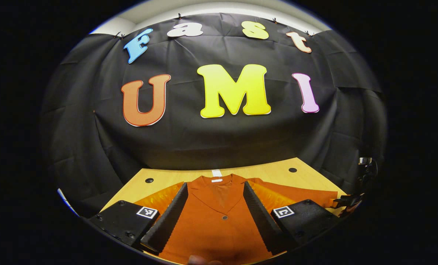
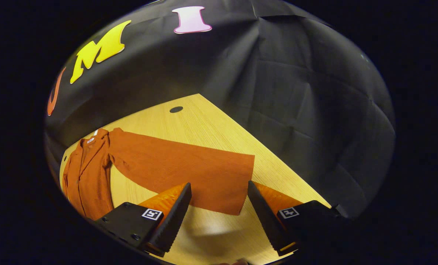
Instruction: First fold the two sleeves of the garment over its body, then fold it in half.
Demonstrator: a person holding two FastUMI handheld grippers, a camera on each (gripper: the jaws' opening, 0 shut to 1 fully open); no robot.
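Each gripper, the left gripper (image 1: 216,217) and the right gripper (image 2: 219,217), has two long wedge-shaped fingers (image 1: 169,221) with a ribbed, saw-like inner face. Each finger sits on a black block with small screws (image 1: 122,202) and a square black-and-white marker (image 1: 147,212).

left claw (image 1: 215,217) spread wide, above orange garment (image 1: 219,228), wooden table (image 1: 274,173)

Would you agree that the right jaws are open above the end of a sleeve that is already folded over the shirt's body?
Not quite: in the right gripper view the sleeve lies stretched out flat on the table, not folded over the shirt's body. The right gripper does stand open above its end.
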